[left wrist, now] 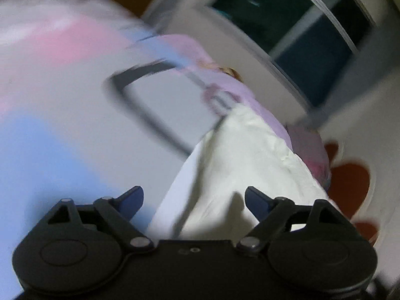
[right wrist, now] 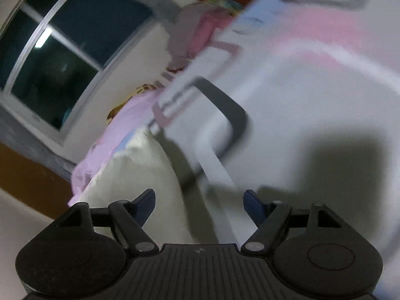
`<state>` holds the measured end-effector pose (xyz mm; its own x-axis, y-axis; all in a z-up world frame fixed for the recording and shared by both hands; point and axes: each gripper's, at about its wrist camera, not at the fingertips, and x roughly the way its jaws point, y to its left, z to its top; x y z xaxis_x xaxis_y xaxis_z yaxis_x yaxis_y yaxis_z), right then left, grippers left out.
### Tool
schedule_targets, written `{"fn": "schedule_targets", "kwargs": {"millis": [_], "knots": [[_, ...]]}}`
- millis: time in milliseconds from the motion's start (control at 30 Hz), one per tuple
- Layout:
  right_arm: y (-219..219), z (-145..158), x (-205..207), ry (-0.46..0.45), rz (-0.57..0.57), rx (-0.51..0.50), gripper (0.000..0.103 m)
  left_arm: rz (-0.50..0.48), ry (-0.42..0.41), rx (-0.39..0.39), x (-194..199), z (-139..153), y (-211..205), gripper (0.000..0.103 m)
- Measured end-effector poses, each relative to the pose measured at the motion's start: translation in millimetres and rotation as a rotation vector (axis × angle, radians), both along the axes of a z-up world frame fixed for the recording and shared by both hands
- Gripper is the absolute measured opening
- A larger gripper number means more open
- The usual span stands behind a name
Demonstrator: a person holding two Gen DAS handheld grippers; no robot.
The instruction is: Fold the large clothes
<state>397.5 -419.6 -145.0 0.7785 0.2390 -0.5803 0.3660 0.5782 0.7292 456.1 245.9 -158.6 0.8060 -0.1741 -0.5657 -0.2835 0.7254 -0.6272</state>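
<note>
White soft garment with pink and blue patches and a grey outlined square lies blurred beside a cream cloth, nearer the left gripper than the right gripper, both wide apart and empty.

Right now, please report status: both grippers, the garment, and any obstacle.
Left gripper open, empty. Right gripper open, empty. White garment with pink and blue patches ahead, blurred. Cream cushion beside it.
</note>
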Motion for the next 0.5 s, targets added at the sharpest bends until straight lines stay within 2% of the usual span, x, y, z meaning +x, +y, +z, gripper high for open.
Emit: {"fn": "schedule_targets", "kwargs": {"millis": [33, 67, 133, 233, 300, 400, 500], "knots": [[4, -6, -11, 0.000, -0.012, 0.060, 0.077, 0.022, 0.004, -0.077, -12, -9, 0, 0.086], [12, -14, -17, 0.006, -0.020, 0.114, 0.077, 0.033, -0.007, -0.121, -20, -13, -1, 0.086], [24, -22, -19, -0.006, -0.009, 0.177, 0.077, 0.051, -0.026, -0.132, -20, -14, -5, 0.086], [34, -29, -9, -0.055, -0.026, 0.229, 0.077, 0.034, -0.021, -0.211, 3, -17, -13, 0.083], [39, -27, 4, -0.055, -0.029, 0.237, 0.077, -0.015, -0.018, -0.256, 3, -25, -21, 0.072], [53, -25, 12, -0.047, 0.003, 0.233, 0.077, -0.030, 0.001, -0.249, 14, -31, -40, 0.072], [60, -28, 9, -0.065, -0.006, 0.228, 0.076, 0.015, -0.042, -0.286, 16, -44, -39, 0.067]]}}
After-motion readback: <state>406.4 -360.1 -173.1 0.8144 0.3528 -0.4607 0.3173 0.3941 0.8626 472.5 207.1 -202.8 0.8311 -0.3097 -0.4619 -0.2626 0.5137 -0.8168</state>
